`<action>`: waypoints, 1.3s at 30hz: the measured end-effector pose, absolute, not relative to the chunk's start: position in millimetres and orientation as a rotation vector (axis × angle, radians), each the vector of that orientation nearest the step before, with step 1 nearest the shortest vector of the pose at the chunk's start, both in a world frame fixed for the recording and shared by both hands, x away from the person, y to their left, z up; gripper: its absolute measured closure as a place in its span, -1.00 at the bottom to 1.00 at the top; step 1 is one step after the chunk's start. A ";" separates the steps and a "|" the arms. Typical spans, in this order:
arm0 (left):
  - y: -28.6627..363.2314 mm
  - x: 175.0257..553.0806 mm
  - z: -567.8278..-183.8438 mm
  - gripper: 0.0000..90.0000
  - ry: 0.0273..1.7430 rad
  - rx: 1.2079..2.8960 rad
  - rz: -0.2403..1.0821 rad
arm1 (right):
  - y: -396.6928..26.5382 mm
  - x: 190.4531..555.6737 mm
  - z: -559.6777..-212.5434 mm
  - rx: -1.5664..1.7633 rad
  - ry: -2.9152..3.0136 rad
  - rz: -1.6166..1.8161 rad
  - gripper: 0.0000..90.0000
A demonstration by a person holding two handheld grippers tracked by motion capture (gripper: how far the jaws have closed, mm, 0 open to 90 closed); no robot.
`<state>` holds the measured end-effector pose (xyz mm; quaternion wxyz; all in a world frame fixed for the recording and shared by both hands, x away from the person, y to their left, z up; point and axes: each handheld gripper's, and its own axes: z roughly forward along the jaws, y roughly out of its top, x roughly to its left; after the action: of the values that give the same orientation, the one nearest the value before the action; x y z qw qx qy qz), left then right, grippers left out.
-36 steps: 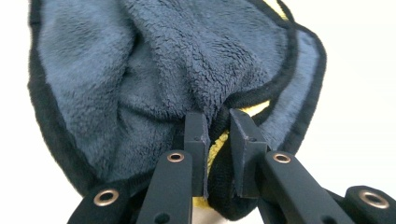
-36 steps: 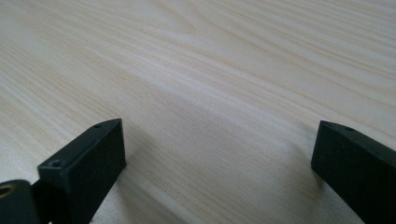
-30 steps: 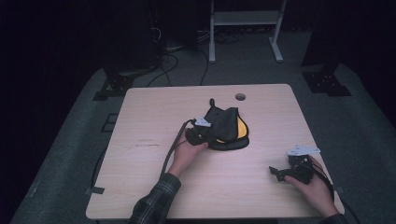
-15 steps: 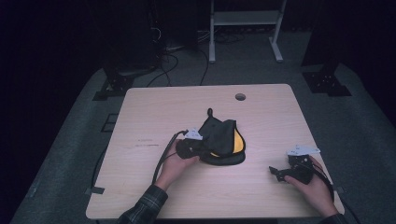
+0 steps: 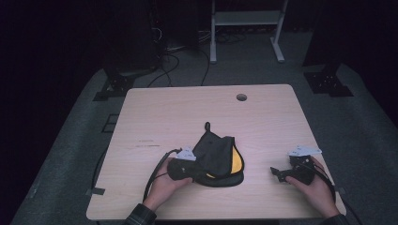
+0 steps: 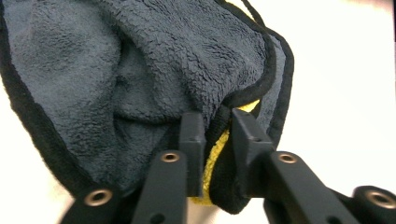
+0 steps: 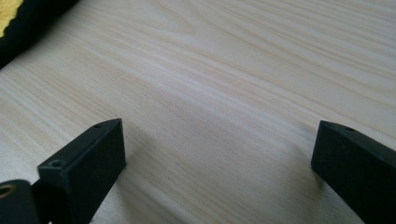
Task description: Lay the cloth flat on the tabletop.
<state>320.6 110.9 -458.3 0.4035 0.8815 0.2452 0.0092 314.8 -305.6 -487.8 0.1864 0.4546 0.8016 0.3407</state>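
Dark room, cables and a white stand frame (image 5: 246, 28) on the grey floor behind a light wood table (image 5: 164, 112) with a round hole (image 5: 241, 97) near its far edge. Dark grey towel (image 5: 217, 150) with black trim and a yellow underside lies bunched on the table's near half, a bit left of centre, small hanging loop (image 5: 207, 126) pointing toward the far edge. Left gripper (image 5: 190, 172) sits at the towel's near-left side, held low by the left hand (image 5: 164, 180), cable looping off to the left. In the left gripper view the towel (image 6: 140, 70) sits right in front, fleecy grey folds above, and the black hem plus a yellow strip (image 6: 212, 158) runs between the two jaws. Jaws have just been opening a little; small gaps show beside the hem, so it looks loosened rather than clamped, fabric in between but not squeezed. Right gripper (image 5: 277, 173) rests on the table near the right front corner, well apart from the towel, right hand (image 5: 312, 185) around it, jaws pointing left toward the towel. In the right gripper view the jaws stand wide apart over bare wood, nothing between them; a bit of black-and-yellow towel edge (image 7: 28, 18) shows top left.
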 end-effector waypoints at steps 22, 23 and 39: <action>69.4 387.0 -440.1 0.14 0.684 2.139 0.128 | -305.1 316.0 -487.8 1.281 2.255 0.956 -0.96; 68.0 388.8 -441.5 0.16 0.691 2.138 0.124 | -305.2 316.0 -487.8 1.280 2.255 0.956 -0.96; 116.0 345.3 -424.0 0.89 0.567 2.107 0.012 | -305.5 315.3 -485.2 1.270 2.255 0.967 -0.65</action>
<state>345.3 116.0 -424.0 0.4617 0.8566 0.2304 0.0049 315.3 -305.5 -485.2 0.1881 0.4514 0.8017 0.3438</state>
